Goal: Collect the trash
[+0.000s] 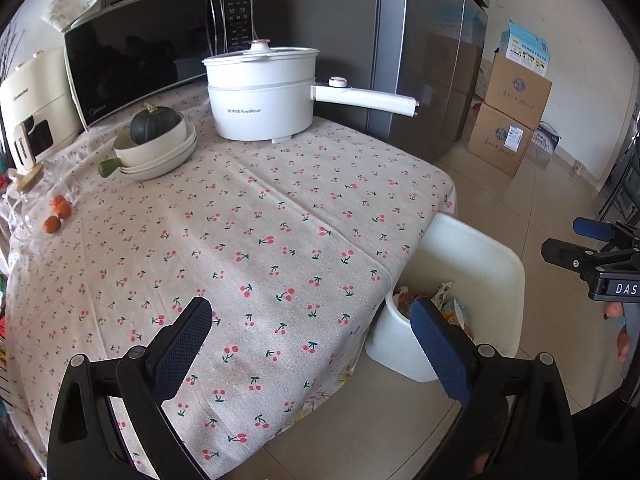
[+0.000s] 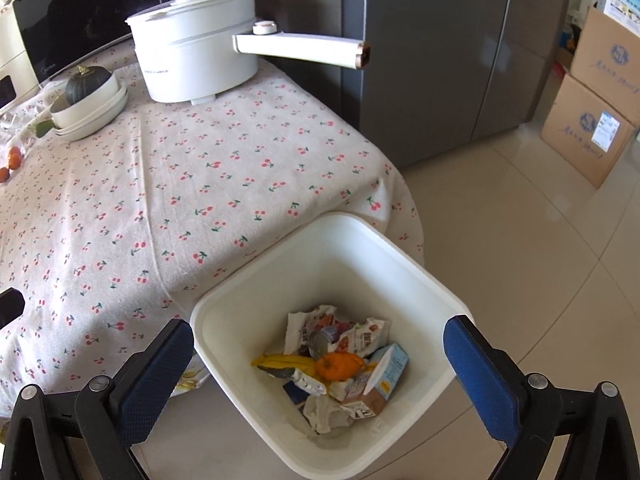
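Bin (image 2: 332, 240) sits against the table (image 2: 160, 184) for easy drops. Right gripper (image 2: 320, 364) gapes empty above it; left gripper (image 1: 310, 344) gapes empty too

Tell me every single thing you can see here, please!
table: one, cherry-print cloth.
pot: one, white, long handle, back of table.
pumpkin: one, dark green, in the top bowl.
bowls: a white stack, left of pot.
small orange fruits: a few, table's left edge.
microwave: one, black, behind the bowls.
fridge: one, grey, behind the table.
boxes: two brown, stacked, floor by wall.
bin: one, white, on the floor at table's corner.
trash: wrappers, carton, peels, inside bin.
left gripper: black, blue fingers, open, empty.
right gripper: the same, open above bin.
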Tool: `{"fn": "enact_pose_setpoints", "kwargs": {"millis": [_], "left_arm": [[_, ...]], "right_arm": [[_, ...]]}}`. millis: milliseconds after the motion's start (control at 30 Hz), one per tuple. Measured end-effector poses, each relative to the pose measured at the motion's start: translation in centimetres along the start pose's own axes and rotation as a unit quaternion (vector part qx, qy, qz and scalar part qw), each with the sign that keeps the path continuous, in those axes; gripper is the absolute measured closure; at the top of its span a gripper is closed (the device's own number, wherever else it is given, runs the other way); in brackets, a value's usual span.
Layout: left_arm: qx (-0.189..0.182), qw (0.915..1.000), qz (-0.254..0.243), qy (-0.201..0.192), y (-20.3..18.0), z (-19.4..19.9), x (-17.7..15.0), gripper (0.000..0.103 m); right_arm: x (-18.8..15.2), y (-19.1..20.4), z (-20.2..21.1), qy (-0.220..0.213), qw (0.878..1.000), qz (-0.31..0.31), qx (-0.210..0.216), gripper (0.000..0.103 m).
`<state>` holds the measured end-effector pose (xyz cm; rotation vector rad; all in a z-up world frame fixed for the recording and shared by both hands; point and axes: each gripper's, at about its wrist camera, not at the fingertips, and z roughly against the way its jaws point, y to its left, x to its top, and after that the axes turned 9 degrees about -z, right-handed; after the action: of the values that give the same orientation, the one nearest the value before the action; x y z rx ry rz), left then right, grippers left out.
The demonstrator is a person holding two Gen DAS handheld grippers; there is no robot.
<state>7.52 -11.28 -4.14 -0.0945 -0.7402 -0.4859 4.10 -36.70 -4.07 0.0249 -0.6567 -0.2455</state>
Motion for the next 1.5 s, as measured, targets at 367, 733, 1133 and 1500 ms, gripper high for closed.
{"fn": "enact_pose_setpoints", "kwargs": {"millis": [367, 733, 1133, 1500], "left_arm": [[0.042, 0.9972, 0.061, -0.01, 1.0, 5.6, -2.7, 0.002], [0.093, 0.9914, 0.076, -0.051, 1.3, 9.8, -4.8, 0.002], [0.098, 0.9899, 0.065, -0.078, 0.2, 11.1, -5.0, 0.0], [0.097, 0.9898, 0.055, -0.089, -0.8, 11.4, -4.8, 0.0]], "right_arm": [[-2.5, 2.7, 6.2, -0.079, 0.997, 0.004, 0.016, 0.0], [-5.2, 4.6, 9.4, -0.141, 0.99, 0.021, 0.005, 0.0], [-5.6, 5.2, 10.0, -0.158, 0.987, 0.024, 0.01, 0.0], [-5.8, 5.4, 10.0, -0.162, 0.986, 0.028, 0.006, 0.0]]}}
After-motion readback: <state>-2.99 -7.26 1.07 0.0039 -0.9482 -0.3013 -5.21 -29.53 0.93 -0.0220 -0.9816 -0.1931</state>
